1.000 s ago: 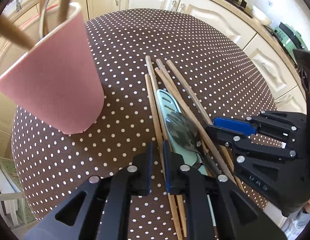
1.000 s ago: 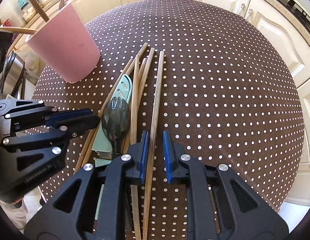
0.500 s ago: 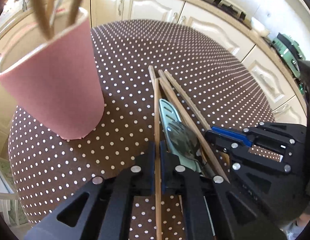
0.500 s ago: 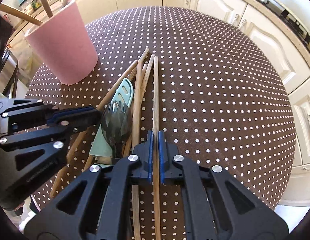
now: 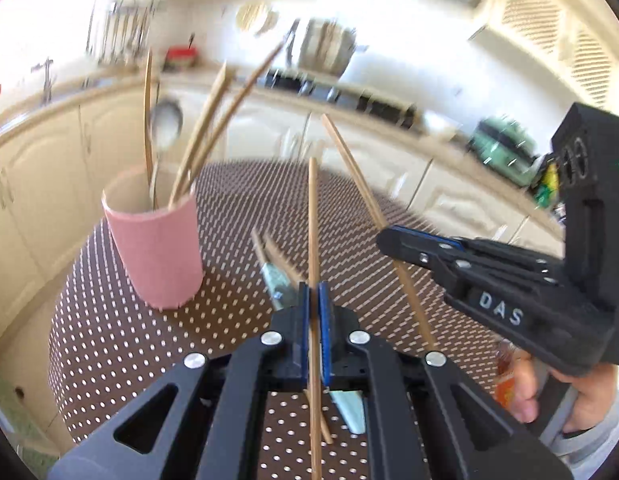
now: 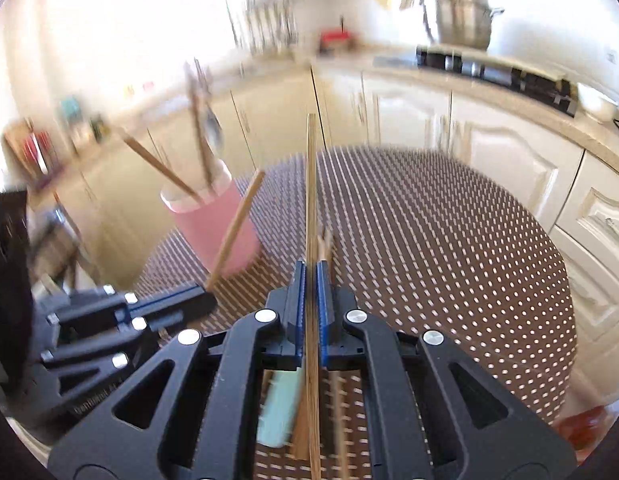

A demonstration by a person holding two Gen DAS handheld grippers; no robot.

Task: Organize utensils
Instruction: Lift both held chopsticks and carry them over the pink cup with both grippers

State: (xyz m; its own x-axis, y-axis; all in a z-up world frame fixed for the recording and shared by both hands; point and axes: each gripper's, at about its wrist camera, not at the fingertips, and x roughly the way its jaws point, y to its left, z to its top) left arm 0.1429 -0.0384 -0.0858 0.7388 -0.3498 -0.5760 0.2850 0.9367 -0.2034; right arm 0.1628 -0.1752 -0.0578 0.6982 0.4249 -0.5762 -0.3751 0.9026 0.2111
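Wooden chopsticks, one per gripper, are raised above the dotted surface. Left gripper: jaws closed on a chopstick pointing upward. Right gripper: jaws closed on a second chopstick, likewise near upright. Pink cup (already holding several sticks and a spoon) stands to the left; a pale green utensil and more sticks lie below. Likely risks: the two long sticks crossing or striking the leaning sticks in the cup, tipping it; a thin stick pivoting or slipping in the jaws.
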